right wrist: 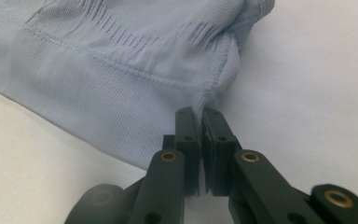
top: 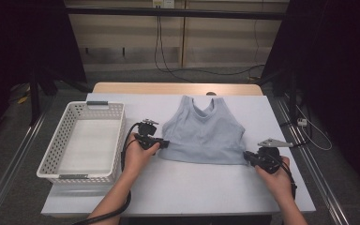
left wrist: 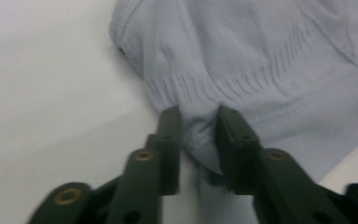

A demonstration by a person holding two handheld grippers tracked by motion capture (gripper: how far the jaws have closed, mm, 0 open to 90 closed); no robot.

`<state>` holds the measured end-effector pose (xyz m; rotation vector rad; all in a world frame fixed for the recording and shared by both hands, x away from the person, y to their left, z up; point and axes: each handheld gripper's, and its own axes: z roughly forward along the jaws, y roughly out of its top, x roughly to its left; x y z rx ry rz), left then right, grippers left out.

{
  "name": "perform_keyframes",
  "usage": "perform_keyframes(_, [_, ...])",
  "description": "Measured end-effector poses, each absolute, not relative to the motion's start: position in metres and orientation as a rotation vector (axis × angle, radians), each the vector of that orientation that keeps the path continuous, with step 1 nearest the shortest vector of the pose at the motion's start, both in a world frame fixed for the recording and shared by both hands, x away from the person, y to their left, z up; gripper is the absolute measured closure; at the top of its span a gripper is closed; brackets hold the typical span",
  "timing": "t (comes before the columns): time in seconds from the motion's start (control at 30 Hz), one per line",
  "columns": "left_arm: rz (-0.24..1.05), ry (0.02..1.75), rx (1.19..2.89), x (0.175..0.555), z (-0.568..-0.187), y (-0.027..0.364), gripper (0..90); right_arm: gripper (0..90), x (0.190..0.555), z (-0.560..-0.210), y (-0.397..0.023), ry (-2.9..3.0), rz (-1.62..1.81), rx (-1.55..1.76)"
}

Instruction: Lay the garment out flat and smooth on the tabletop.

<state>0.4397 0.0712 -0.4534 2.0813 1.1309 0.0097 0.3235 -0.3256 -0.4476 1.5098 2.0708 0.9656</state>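
Two hands reach in from the near edge of a white table. The right gripper (right wrist: 200, 116) is pinched tight on the bottom right corner of a pale blue crop top (top: 205, 133), its jaws nearly touching with fabric between them. The left gripper (left wrist: 199, 122) has its jaws partly closed around a bunched fold at the bottom left corner. The top lies flat at the middle of the table, straps toward the far edge. A white basket (top: 83, 140) sits along the left edge. To fold cleanly, both corners likely need a firm hold and an even lift together.
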Motion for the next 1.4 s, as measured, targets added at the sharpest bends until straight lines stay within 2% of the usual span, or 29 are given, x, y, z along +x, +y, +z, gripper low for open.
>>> perform_keyframes(0.07, [0.009,1.124,2.075,0.438,-0.454,0.07,76.2,86.6,0.323,-0.448,-0.326,2.073,0.964,1.509])
perform_keyframes(0.33, [0.022,1.12,2.137,0.434,-0.441,0.067,83.4,87.4,0.322,-0.444,-0.328,2.064,0.984,1.517])
perform_keyframes(0.6, [0.021,1.105,2.146,0.423,-0.42,0.077,84.2,87.5,0.322,-0.441,-0.329,2.061,1.025,1.538])
perform_keyframes(1.13, [0.007,1.128,2.146,0.408,-0.418,0.094,84.2,87.4,0.314,-0.444,-0.321,2.127,1.036,1.499])
perform_keyframes(1.4, [0.007,1.137,2.124,0.405,-0.413,0.098,84.1,87.5,0.305,-0.434,-0.323,2.118,1.116,1.483])
